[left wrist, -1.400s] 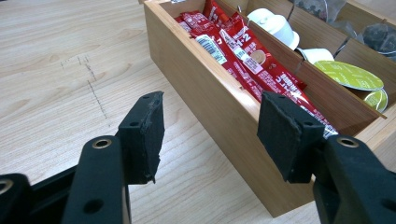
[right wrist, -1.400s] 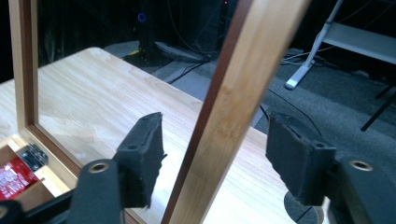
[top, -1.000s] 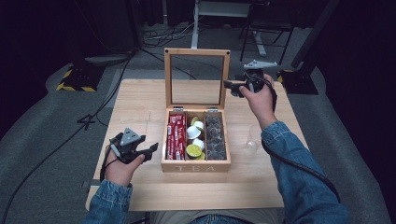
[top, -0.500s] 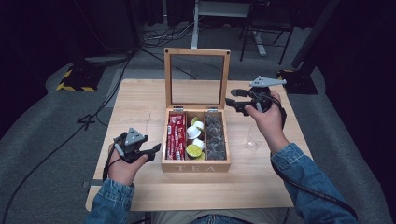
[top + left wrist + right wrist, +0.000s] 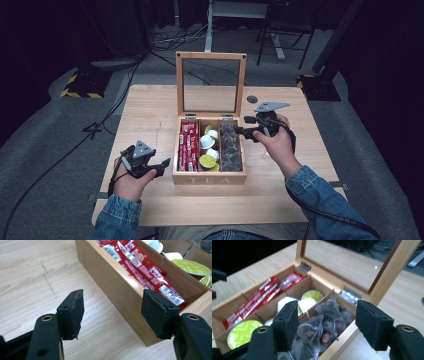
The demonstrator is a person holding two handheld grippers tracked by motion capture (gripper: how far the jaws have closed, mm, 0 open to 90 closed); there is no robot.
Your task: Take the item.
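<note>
Two handheld grippers flank a wooden tea box [image 5: 210, 176] standing on a pale wooden table [image 5: 150, 107], its glass lid [image 5: 210, 82] propped upright at the far edge. The box has three compartments: red sachets [image 5: 188, 145] on the left, white and green capsules [image 5: 208, 150] in the middle, dark mesh tea bags [image 5: 230, 147] on the right.

The left gripper [image 5: 150, 167] sits low beside the box's left wall, fingers [image 5: 71, 313] spread apart and empty. The right gripper [image 5: 244, 131] hovers at the box's right rim, over the tea bags, fingers [image 5: 372, 323] also apart and holding nothing.

Judging risks: the upright lid stands close behind the right gripper and could be knocked shut by a careless lift. The loosely piled tea bags might snag and come out several together. With nothing bracing the box, a sideways push could slide it.
</note>
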